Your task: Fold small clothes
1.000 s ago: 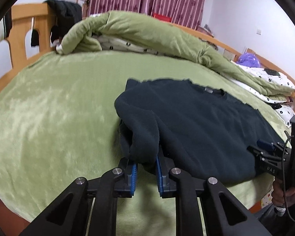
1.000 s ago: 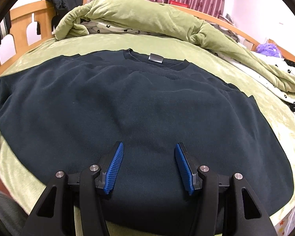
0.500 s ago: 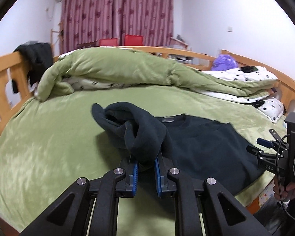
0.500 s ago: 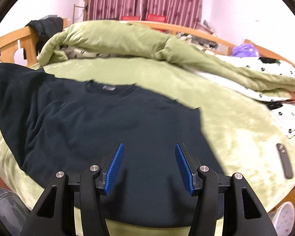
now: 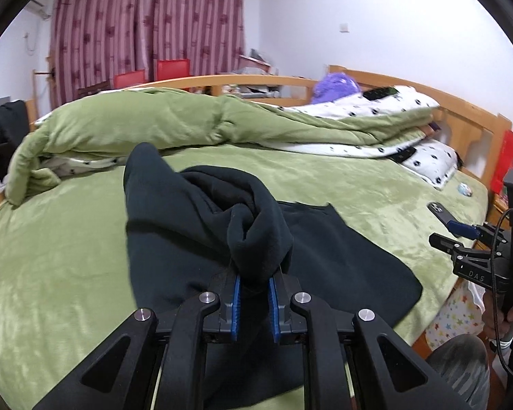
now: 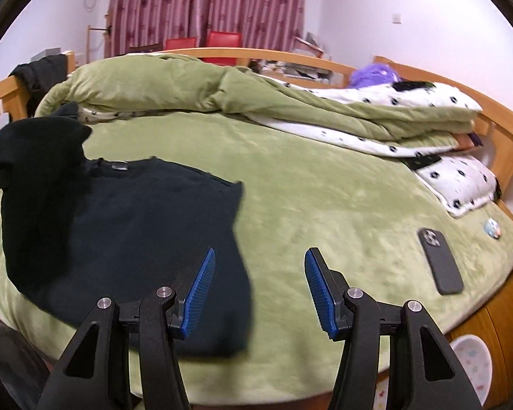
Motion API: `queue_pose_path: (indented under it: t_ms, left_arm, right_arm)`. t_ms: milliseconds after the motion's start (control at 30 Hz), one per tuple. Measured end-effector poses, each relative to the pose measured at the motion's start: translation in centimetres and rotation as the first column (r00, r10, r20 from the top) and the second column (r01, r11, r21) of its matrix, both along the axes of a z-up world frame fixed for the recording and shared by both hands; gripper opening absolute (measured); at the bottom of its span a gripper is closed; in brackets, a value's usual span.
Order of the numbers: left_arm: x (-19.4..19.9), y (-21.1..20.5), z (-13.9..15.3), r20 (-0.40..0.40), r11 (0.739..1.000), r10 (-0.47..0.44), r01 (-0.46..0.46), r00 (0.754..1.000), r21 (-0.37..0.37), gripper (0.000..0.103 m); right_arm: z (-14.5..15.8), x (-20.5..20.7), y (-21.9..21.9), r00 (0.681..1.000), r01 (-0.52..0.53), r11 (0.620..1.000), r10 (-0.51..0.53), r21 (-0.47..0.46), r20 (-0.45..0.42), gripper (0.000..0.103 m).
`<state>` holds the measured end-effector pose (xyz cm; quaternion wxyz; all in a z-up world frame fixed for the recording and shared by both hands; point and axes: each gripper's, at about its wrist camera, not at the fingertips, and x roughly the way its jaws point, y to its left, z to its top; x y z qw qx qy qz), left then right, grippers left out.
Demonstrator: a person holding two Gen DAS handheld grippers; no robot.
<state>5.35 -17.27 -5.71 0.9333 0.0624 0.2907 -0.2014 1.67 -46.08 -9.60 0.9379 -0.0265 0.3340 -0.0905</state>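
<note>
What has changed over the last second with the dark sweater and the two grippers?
The left gripper, clamped on a bunched sleeve of the dark sweater, has lifted it and carried it across over the body, which now shows narrower. The right gripper has shifted toward the sweater's edge, over the green bedspread. Unchanged: left grip closed on fabric, right jaws open and empty, the phone lying on the bed.

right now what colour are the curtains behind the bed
Dark red with darker vertical stripes; the curtains show best in the right wrist view.
</note>
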Motion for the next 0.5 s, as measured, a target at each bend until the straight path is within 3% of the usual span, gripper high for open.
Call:
queue_pose_path:
  t_ms: [267, 500]
  left_arm:
    - [-0.1, -5.3, -3.5, -0.062, 0.996, -0.065, 0.069, 0.996, 0.063, 0.012]
    - [0.0, -5.6, -4.5, -0.104, 0.992, -0.056, 0.066, 0.993, 0.104, 0.018]
  right_arm:
    - [-0.6, -2.5, -3.8, 0.998, 0.059, 0.998, -0.059, 0.019, -0.009, 0.053]
    - [-1.0, -2.3, -3.2, 0.999, 0.048, 0.998, -0.047, 0.031, -0.018, 0.053]
